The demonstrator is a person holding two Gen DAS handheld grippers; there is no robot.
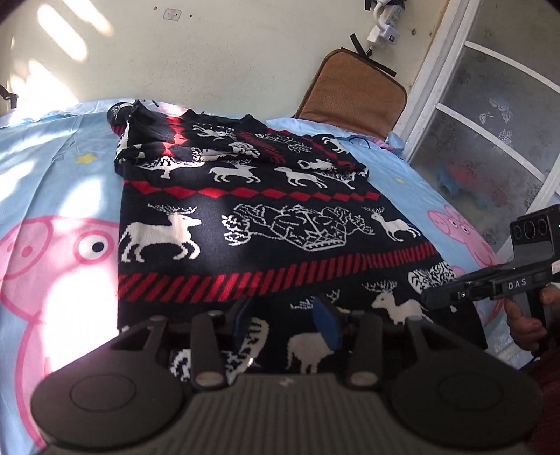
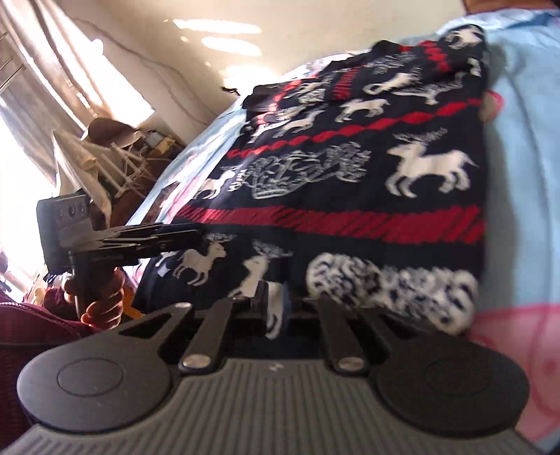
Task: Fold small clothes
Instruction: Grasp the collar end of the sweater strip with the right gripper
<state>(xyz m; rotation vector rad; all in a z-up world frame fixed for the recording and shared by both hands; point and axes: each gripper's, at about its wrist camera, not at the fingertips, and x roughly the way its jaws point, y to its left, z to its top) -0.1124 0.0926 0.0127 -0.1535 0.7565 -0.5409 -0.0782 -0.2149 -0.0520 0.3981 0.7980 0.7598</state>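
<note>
A black knitted sweater (image 1: 266, 224) with white reindeer and red bands lies flat on a light blue cartoon-pig bedsheet (image 1: 59, 182), its sleeves folded in across the far end. My left gripper (image 1: 283, 318) hovers over the near hem with its blue pads apart, and the knit lies loose between them. The right gripper (image 1: 428, 301) reaches in from the right at the hem's corner. In the right wrist view the right gripper (image 2: 271, 304) is nearly closed, pinching a white-patterned fold of the sweater (image 2: 350, 168). The left gripper (image 2: 196, 238) shows side-on at the hem's other corner.
A brown cushion (image 1: 353, 94) leans on the wall behind the bed. A frosted glass door (image 1: 490, 133) stands at the right. A power strip (image 1: 385, 21) hangs on the wall. A white rack with clutter (image 2: 115, 157) sits beyond the bed, by the sunlit curtain.
</note>
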